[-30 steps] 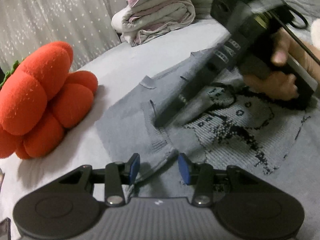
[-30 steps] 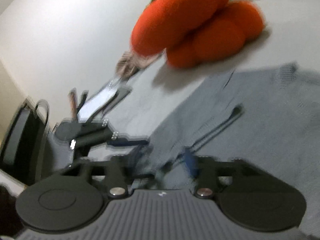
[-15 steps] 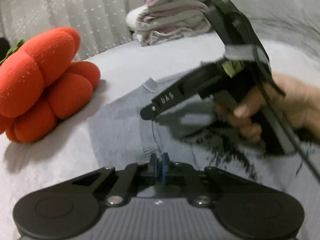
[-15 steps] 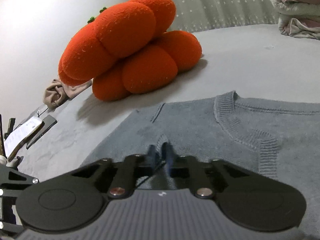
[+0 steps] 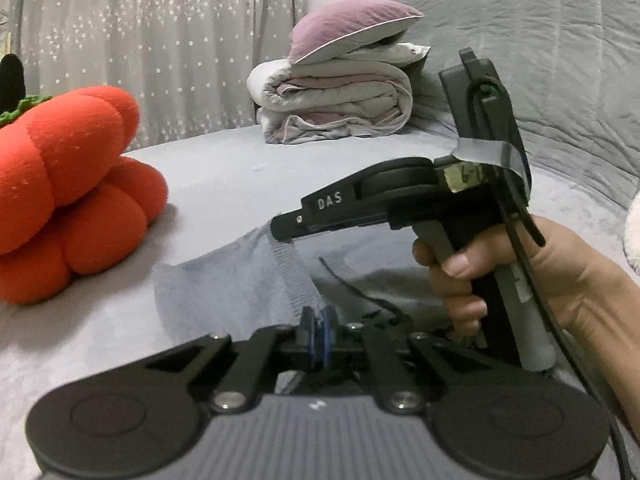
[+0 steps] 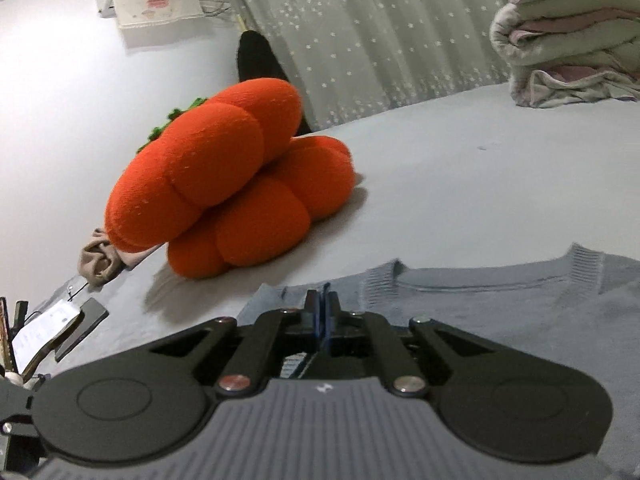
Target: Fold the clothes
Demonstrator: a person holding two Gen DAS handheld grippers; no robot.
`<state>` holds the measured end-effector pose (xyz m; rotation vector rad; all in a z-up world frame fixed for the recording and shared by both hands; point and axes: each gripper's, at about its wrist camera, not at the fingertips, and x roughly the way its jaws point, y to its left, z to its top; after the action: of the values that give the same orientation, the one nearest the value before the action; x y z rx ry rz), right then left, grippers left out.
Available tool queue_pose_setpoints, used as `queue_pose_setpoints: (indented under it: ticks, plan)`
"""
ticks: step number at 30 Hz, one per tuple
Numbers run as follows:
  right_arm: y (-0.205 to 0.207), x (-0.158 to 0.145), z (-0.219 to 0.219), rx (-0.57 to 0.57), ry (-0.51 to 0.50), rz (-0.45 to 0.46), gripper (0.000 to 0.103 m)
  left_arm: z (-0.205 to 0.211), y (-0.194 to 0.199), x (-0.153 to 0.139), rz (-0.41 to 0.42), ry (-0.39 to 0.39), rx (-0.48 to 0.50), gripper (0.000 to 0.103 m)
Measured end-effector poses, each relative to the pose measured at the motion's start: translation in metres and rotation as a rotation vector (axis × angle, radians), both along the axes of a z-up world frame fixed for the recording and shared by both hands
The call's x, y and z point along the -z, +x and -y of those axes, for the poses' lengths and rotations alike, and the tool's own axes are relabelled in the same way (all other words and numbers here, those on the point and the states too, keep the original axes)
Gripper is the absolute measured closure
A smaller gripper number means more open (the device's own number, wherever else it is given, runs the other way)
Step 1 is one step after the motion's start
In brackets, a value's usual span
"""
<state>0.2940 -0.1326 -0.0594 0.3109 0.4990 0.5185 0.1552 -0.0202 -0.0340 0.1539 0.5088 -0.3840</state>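
Observation:
A grey knit sweater (image 5: 224,284) with a ribbed collar (image 6: 480,280) lies on the grey bed. In the left wrist view my left gripper (image 5: 319,320) is shut on a ribbed edge of the sweater, and the fabric rises from the bed into the blue pads. A hand (image 5: 520,276) holds the right gripper (image 5: 282,229) just beyond, its tip pinching a raised strip of the same sweater. In the right wrist view the right gripper (image 6: 322,304) is shut on the sweater's edge left of the collar.
An orange pumpkin-shaped plush cushion (image 5: 68,192) (image 6: 228,192) sits on the bed left of the sweater. A folded quilt stack with a mauve pillow (image 5: 336,100) (image 6: 568,52) stands at the back against a starred curtain. A beige cloth (image 6: 98,260) and papers (image 6: 44,328) lie at the bed's left edge.
Both grippers went from open over the sweater to shut on its edge. They have since lifted the fabric a little, and both views have tilted up toward the curtain.

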Motion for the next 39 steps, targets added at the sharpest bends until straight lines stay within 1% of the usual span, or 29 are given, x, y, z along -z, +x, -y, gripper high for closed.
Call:
queue_pose_setpoints:
  ticks: [7,11,13,16,19,20,21,24,26,29,30,33,35,36,37,39]
  plan:
    - [0.002,-0.002,0.023,0.045,-0.027,-0.031,0.100,0.017,0.009,0.005,-0.013,-0.011,0.035,0.099]
    - [0.002,-0.002,0.034,0.059,-0.037,-0.051,0.100,0.026,0.014,0.011,-0.039,-0.020,0.056,0.099]
    - [0.004,0.002,0.037,0.064,-0.048,-0.070,0.100,0.033,0.018,0.018,-0.061,0.008,0.068,0.099]
    - [0.009,0.010,0.037,0.074,-0.073,-0.109,0.100,0.043,0.017,0.027,-0.072,0.077,0.096,0.098]
    - [0.014,0.020,0.036,0.091,-0.108,-0.144,0.101,0.047,0.015,0.030,-0.067,0.100,0.103,0.099]
    - [0.015,0.022,0.036,0.098,-0.117,-0.153,0.101,0.046,0.014,0.029,-0.065,0.090,0.099,0.099]
    - [0.014,0.021,0.037,0.099,-0.106,-0.152,0.101,0.046,0.013,0.027,-0.058,0.079,0.096,0.100]
    - [0.007,0.009,0.040,0.095,-0.086,-0.113,0.101,0.041,0.008,0.015,-0.029,0.029,0.103,0.100]
    - [0.005,0.004,0.044,0.099,-0.084,-0.101,0.101,0.040,0.007,0.011,-0.028,0.003,0.113,0.100]
    - [0.006,0.003,0.048,0.104,-0.094,-0.106,0.101,0.043,0.010,0.015,-0.057,0.018,0.135,0.100]
    - [0.007,0.004,0.049,0.107,-0.102,-0.112,0.101,0.045,0.012,0.018,-0.075,0.036,0.147,0.099]
    - [0.011,0.012,0.046,0.138,-0.190,-0.143,0.102,0.052,0.014,0.027,-0.118,0.098,0.185,0.099]
    - [0.014,0.017,0.045,0.157,-0.246,-0.162,0.103,0.054,0.013,0.028,-0.119,0.112,0.197,0.098]
    - [0.015,0.019,0.046,0.158,-0.252,-0.168,0.103,0.054,0.012,0.026,-0.122,0.106,0.204,0.098]
    - [0.015,0.019,0.050,0.154,-0.231,-0.175,0.103,0.053,0.010,0.024,-0.124,0.097,0.212,0.094]
    - [0.014,0.018,0.056,0.148,-0.183,-0.183,0.103,0.052,0.008,0.020,-0.129,0.079,0.228,0.090]
